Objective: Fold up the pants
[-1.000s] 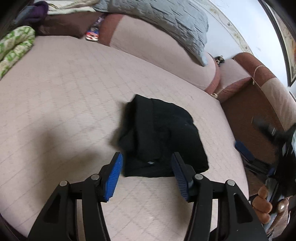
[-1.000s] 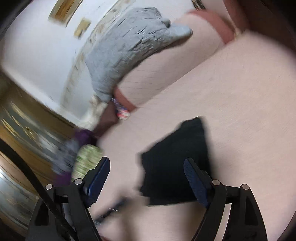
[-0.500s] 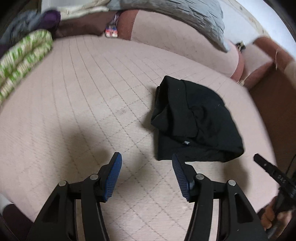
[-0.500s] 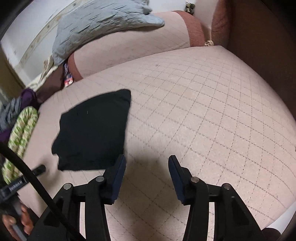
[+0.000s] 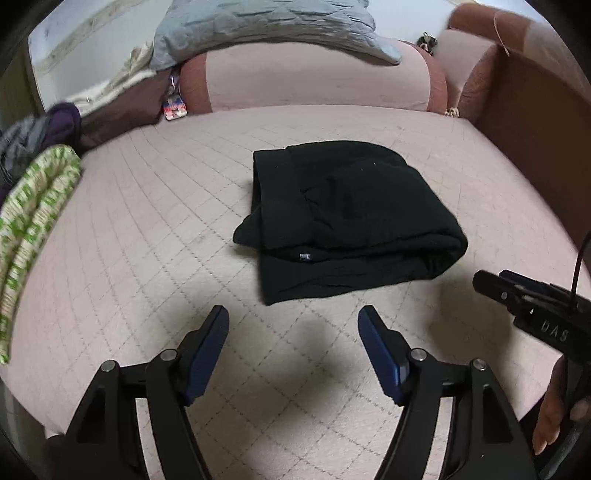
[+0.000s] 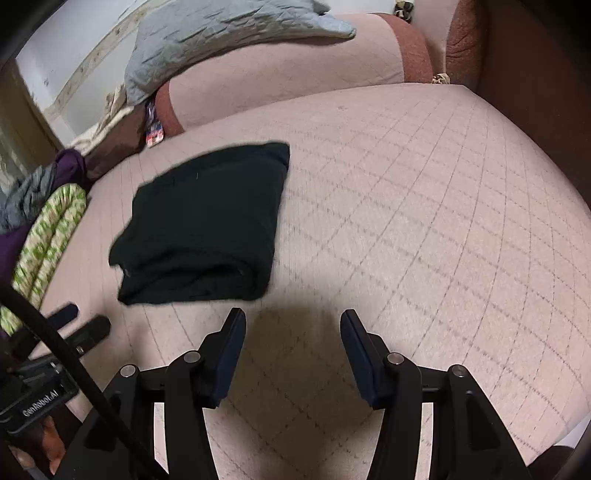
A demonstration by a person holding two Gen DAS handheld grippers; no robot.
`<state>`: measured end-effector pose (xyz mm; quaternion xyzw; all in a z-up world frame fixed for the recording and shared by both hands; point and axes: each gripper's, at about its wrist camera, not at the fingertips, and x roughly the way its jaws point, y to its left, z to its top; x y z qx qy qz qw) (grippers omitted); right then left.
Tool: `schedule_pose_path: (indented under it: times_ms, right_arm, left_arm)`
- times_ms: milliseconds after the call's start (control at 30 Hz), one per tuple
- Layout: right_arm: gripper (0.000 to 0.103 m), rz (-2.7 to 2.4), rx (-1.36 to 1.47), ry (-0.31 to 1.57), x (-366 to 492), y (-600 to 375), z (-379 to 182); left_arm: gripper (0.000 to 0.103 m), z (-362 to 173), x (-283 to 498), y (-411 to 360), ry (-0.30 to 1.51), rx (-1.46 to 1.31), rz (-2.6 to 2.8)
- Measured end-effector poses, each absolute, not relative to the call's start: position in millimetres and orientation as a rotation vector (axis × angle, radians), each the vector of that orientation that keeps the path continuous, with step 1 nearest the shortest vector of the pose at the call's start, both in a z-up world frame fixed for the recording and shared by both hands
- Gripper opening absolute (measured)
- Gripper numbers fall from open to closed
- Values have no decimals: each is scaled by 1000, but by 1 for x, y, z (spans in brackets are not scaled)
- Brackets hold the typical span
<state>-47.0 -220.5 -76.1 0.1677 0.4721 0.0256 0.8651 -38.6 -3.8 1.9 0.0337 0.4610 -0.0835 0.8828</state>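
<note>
Black pants lie folded into a thick rectangle on the pink quilted bed; a small label shows on the near fold. My left gripper hangs just short of the pants' near edge, its jaws opening with nothing between them. In the right wrist view the same pants sit up and to the left. My right gripper hovers over bare quilt to the right of the pants' near corner, jaws opening, empty. The right tool shows at the left view's right edge, the left tool at the right view's lower left.
A pink and rust bolster with a grey quilted blanket draped on it runs along the back. A green-patterned rolled cloth and purple and grey clothes lie at the left. A brown bed frame borders the right side.
Both cameras have swung and now face the pants more squarely. The left jaws stand wider than before. The right jaws narrowed from wide, then spread slightly; the right gripper dropped toward the quilt.
</note>
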Motion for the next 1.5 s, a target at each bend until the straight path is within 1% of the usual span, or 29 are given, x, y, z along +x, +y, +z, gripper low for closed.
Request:
schedule_pose_path:
  times_ms: [133,233,467,500,533,600,633,733,767,900,933,967,1000,1033,1100,1167,1200,1267,1500]
  right_arm:
    - [63,78,429,981,-23,-237,-64]
    - [64,117,470,991,1,-241,-60]
    - [70,187,604,1038,58,-241,-83]
    - [75,196,617,1047,64,-240,-87]
    - [76,210,635,1065,73,-239,-94]
    - [77,223,655,1089,84,-237,-106]
    - [78,232,673,1100,90,-237,-113]
    - [82,257,732,1084,103,-238,-123]
    - [82,262,730,1077,106,-237,-123]
    - [82,280,673,1071,121,-221,-122]
    - [77,282,660,1072,124,-218,-122]
    - [67,288,652,1073,125,-214,-121]
    - [49,312,662,1084,127,-209,-119]
    - [43,302,662,1085,125,-208,-116]
    - [32,312,641,1076,122,-204,-108]
    - [29,319,616,1060,118,-201,-96]
    - [27,326,608,1053,117,-199,-90]
    - [26,336,584,1031,114,-195,-76]
    - [23,364,537,969,120,-184,-41]
  left_arm:
    - [77,3,-2,26,1039,-137,-223]
    - [78,-1,31,45,1067,-242,-231]
    - [78,-31,94,57,1154,-360,-297]
    - [80,-36,100,57,1159,-372,-308]
    - [82,-41,107,56,1165,-383,-315]
    - [89,-48,116,55,1158,-413,-344]
    - [90,-49,118,52,1152,-408,-352]
    - [102,-50,125,43,1117,-376,-396]
    - [103,-51,128,38,1112,-360,-414]
    - [103,-52,139,20,1095,-274,-428]
    - [103,-50,140,15,1106,-256,-439]
    - [96,-49,140,12,1115,-249,-446]
    - [80,-46,138,8,1124,-242,-440]
    - [76,-43,135,7,1122,-236,-425]
    - [57,-36,131,10,1110,-236,-424]
    - [49,-27,127,17,1104,-260,-436]
    - [46,-22,126,20,1099,-277,-442]
    - [45,-14,124,24,1090,-293,-442]
    - [44,2,140,33,1075,-341,-427]
